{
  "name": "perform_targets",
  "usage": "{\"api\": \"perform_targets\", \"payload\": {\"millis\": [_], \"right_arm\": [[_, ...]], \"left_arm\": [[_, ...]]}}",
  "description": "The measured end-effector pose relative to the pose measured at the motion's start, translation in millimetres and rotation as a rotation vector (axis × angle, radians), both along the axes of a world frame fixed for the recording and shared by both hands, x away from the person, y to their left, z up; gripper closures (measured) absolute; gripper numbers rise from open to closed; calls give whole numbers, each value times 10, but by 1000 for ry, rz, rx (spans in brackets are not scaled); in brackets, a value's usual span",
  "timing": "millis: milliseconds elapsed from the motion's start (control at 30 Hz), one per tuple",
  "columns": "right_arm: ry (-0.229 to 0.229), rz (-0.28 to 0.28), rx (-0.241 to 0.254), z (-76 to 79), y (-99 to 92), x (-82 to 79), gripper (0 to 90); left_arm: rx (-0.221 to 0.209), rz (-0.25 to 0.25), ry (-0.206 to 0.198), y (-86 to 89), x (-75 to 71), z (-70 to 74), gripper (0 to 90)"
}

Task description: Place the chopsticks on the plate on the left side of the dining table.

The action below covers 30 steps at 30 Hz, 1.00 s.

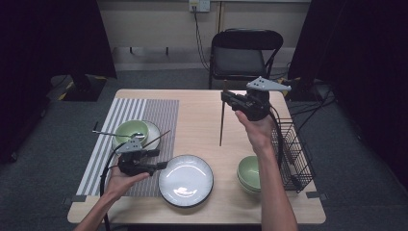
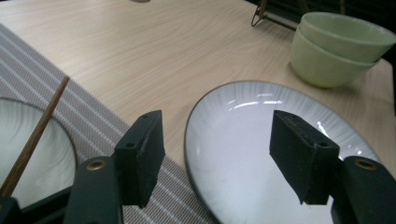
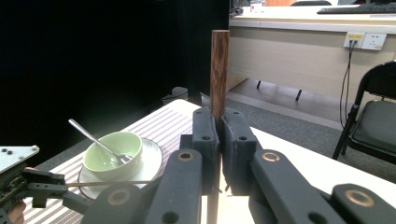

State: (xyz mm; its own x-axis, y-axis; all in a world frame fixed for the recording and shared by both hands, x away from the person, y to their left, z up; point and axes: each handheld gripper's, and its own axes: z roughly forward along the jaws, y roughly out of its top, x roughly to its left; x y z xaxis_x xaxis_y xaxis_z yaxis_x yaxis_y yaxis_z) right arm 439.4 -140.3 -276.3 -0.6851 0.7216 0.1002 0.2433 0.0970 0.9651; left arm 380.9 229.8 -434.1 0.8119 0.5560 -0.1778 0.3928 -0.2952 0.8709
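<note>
Light falls from above onto the tabletop (image 1: 202, 120), which is the brightest area in the high view, while the curtains (image 1: 43, 38) at both sides and the floor (image 1: 43, 144) sink into near black. The picture there is soft and slightly grainy. The white plate (image 1: 185, 180) carries a small glare spot, and in the left gripper view streaks of reflected light run along its rim. That view is sharp on the wood grain, with the near jaws a little soft. In the right gripper view the left half is very dark, the far wall (image 3: 299, 51) is bright, and the close jaws and wooden stick (image 3: 219, 70) look blurred.
</note>
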Motion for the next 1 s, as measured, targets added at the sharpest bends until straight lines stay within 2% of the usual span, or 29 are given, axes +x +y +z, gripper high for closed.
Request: {"api": "perform_targets", "payload": {"millis": [67,133,200,233,300,433,500,667,733,833,1000], "right_arm": [[-4,18,-3,7,45,-11,851],[-5,29,-4,16,80,-25,851],[-8,36,4,30,102,-39,851],[-9,42,8,37,109,-45,851],[-16,47,11,61,125,-57,852],[-15,55,20,80,140,-79,851],[-14,60,26,74,149,-89,851],[-9,77,36,39,209,-117,851],[-10,87,40,35,248,-127,851],[-11,109,46,34,336,-145,851],[-12,147,47,25,501,-167,851]], "left_arm": [[-14,-19,0,-58,16,44,373],[-6,-25,-20,-131,32,89,374],[-5,-29,-17,-202,48,125,365],[-2,-35,-32,-243,66,157,363],[-29,-45,-30,-306,88,207,364],[-25,-65,-58,-440,112,315,369],[-43,-76,-65,-480,119,355,373],[-77,-80,-75,-479,108,391,406],[-59,-86,-83,-443,99,416,410],[-101,-79,-80,-377,97,434,421],[-115,-72,-83,-318,118,448,434]]}}
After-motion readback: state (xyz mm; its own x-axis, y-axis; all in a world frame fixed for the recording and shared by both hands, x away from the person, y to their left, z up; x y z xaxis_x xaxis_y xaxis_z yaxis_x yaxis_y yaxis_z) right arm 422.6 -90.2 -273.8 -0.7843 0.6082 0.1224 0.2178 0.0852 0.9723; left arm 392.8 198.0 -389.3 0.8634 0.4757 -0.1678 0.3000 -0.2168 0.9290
